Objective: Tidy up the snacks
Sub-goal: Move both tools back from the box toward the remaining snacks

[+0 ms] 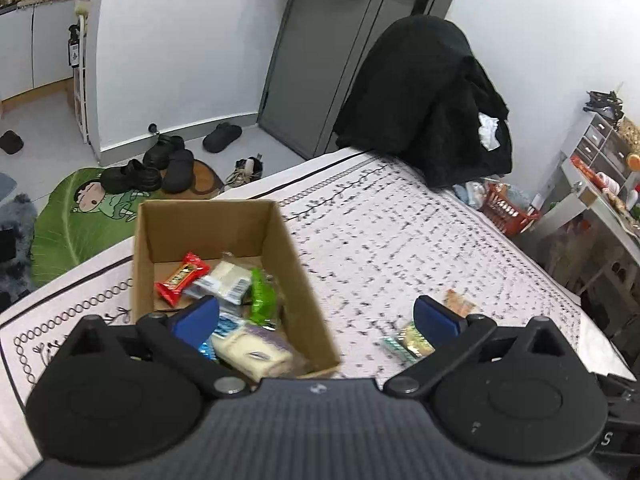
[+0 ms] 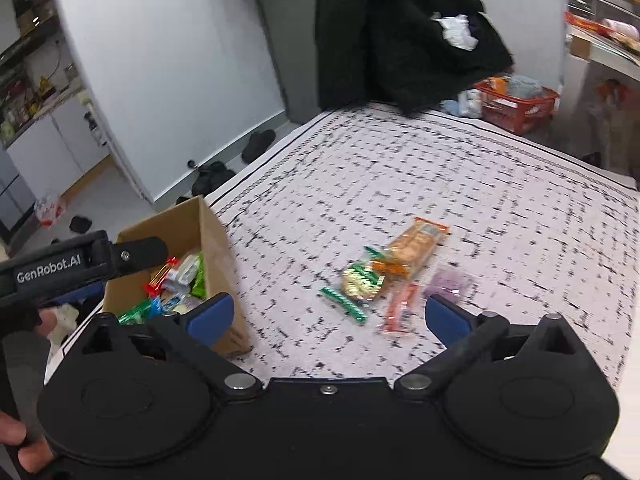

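Snacks in crinkly wrappers lie in two groups: several, among them a red bar wrapper [image 1: 182, 278] and a bright green packet [image 1: 262, 298], already sit inside the open brown cardboard box [image 1: 218, 220] on the patterned white bedspread [image 2: 440, 168], while a loose cluster remains on the bed to the box's right, namely an orange cracker pack [image 2: 414, 246], a green-and-gold pouch [image 2: 360, 280], a slim orange-red stick pack [image 2: 400, 306] and a pale purple clear sachet [image 2: 452, 282]. Left hand-held gripper [image 1: 316, 314] hangs over the box with its blue pads spread wide and nothing between them; right hand-held gripper [image 2: 328, 314] hangs over the bed just short of the loose cluster, jaws likewise wide apart and empty. Likely hazards: the remaining packs overlap, so a closing grip may pinch two at once or nudge the clear sachet away; the slick film may slip from the pads in transit; the light box stands near the bed's edge and, if struck by a gripper, could tip or slide off. Both views are blurred, so finer wrapper detail is uncertain.
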A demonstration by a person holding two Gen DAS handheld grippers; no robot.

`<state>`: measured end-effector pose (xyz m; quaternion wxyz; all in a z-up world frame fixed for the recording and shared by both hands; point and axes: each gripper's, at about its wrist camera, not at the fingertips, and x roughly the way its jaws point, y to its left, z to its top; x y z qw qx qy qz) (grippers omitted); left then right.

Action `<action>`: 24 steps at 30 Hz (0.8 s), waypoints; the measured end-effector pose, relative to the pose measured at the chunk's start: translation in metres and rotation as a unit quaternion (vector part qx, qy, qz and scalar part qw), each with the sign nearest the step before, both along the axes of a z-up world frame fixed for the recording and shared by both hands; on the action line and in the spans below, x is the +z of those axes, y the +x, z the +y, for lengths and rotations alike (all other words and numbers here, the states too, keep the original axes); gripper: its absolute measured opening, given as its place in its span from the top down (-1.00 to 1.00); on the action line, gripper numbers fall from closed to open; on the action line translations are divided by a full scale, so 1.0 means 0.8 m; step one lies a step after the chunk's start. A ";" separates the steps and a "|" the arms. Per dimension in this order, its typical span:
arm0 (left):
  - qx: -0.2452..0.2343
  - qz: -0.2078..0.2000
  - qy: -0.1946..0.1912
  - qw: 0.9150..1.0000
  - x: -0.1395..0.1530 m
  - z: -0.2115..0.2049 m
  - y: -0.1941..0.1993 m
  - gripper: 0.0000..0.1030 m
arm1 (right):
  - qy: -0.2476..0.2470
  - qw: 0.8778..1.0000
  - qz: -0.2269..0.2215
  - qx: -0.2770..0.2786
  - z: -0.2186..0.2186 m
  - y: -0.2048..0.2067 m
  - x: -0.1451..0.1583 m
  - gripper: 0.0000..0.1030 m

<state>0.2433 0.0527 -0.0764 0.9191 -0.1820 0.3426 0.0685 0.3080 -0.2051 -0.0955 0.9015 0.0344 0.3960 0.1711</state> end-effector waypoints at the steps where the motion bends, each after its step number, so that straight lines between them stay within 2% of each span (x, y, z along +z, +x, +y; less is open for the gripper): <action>1: 0.000 0.002 -0.005 1.000 0.002 -0.006 0.000 -1.00 | 0.001 1.000 -0.001 -0.004 -0.007 0.000 0.001 -1.00; 4: -0.008 0.002 -0.009 1.000 0.006 -0.021 0.001 -1.00 | 0.002 1.000 -0.004 -0.011 -0.025 -0.001 0.002 -1.00; 9: -0.016 0.000 0.005 1.000 0.015 -0.044 0.002 -1.00 | 0.010 1.000 0.002 -0.022 -0.055 -0.001 -0.002 -1.00; 11: -0.007 0.000 0.009 1.000 0.018 -0.050 0.001 -1.00 | 0.013 1.000 0.003 -0.024 -0.064 -0.001 -0.003 -1.00; 24: -0.015 -0.011 0.014 1.000 0.014 -0.100 0.007 -1.00 | 0.031 0.999 0.010 -0.037 -0.115 0.008 -0.025 -1.00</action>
